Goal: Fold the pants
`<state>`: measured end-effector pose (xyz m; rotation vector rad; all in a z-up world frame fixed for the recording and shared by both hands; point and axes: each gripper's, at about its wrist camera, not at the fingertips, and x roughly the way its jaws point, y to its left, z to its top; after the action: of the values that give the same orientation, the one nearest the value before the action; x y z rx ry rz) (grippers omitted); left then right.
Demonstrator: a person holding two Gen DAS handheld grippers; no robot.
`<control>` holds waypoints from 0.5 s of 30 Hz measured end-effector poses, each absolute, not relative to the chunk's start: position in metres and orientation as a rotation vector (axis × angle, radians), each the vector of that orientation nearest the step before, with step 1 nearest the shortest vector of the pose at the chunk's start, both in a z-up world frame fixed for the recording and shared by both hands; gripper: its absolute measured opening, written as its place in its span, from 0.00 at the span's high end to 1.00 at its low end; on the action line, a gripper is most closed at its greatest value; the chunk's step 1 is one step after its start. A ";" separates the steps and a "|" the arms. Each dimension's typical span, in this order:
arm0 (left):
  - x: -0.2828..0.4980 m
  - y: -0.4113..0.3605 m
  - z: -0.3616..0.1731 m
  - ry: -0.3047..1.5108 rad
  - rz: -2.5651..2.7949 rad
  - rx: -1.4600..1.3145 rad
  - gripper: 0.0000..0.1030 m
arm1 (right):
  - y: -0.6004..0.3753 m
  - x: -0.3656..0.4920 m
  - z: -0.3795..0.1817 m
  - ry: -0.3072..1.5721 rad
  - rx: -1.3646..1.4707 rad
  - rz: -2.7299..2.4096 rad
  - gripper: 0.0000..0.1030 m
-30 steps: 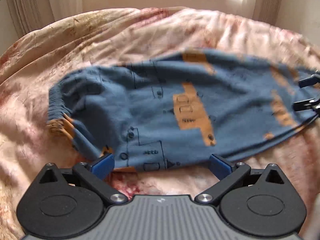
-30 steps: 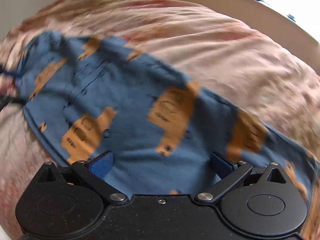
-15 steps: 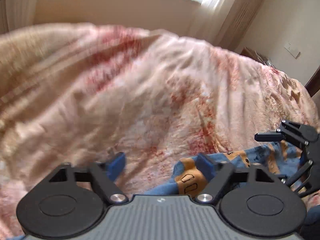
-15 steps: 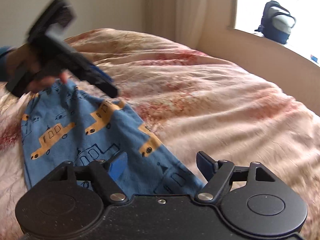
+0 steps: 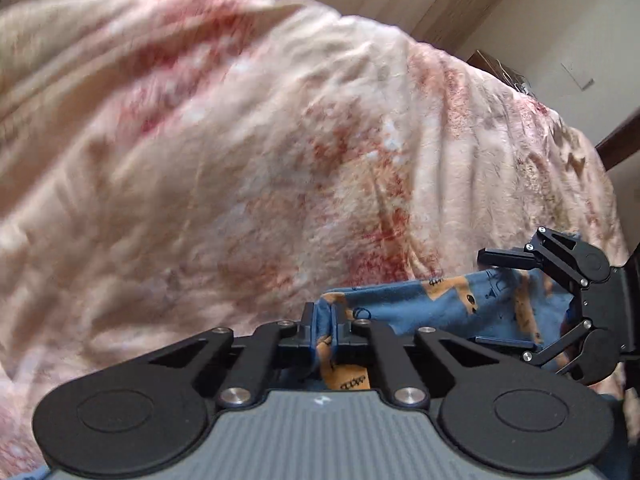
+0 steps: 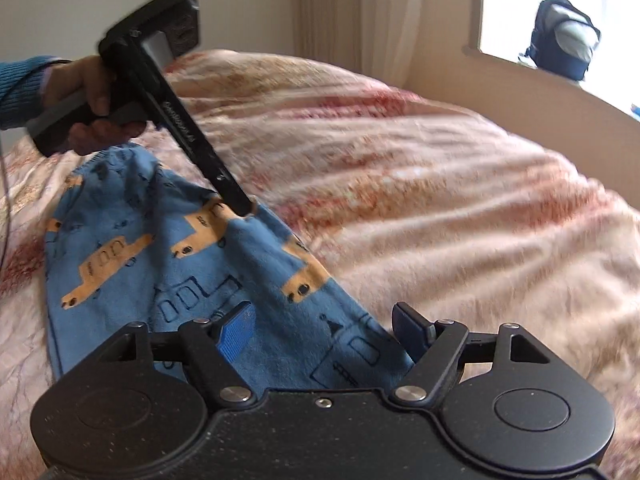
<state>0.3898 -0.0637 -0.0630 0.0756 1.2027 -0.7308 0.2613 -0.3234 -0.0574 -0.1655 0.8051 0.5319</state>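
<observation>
Already the left gripper [image 5: 331, 330] has closed, pinching the far edge of the blue pants [image 6: 168, 264] on the pink bedspread [image 6: 440, 208]. Nearer the camera, the right gripper [image 6: 324, 332] stands wide, its pads straddling the same edge without pressing it. From the right gripper the pants' long axis runs away toward the left gripper's pinch point, so the right gripper, seemingly, needs only to close before both lift the edge together.

Black hand-held gripper [image 6: 325, 334] (blue pads), teal ribbed sleeve [image 6: 20, 88]
</observation>
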 end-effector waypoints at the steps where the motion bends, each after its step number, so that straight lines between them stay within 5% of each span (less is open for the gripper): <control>1: 0.381 -0.067 -0.054 1.126 -0.730 0.111 0.95 | -0.324 0.260 -0.058 0.802 -0.164 0.517 0.25; 5: 0.344 -0.083 -0.048 0.926 -0.690 0.331 0.95 | -0.333 0.254 -0.062 0.787 -0.130 0.401 0.10; 12: 0.328 -0.091 -0.070 0.857 -0.622 0.380 0.92 | -0.334 0.249 -0.053 0.732 -0.156 0.270 0.06; 14: 0.328 -0.085 -0.070 0.855 -0.583 0.359 0.84 | -0.341 0.256 -0.065 0.795 -0.223 0.206 0.05; 15: 0.328 -0.082 -0.069 0.851 -0.569 0.347 0.71 | -0.350 0.256 -0.067 0.787 -0.216 0.188 0.03</control>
<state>0.3284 -0.0817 -0.0686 0.3471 0.8514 -0.5687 0.2558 -0.3501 -0.0665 -0.2164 0.7865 0.1877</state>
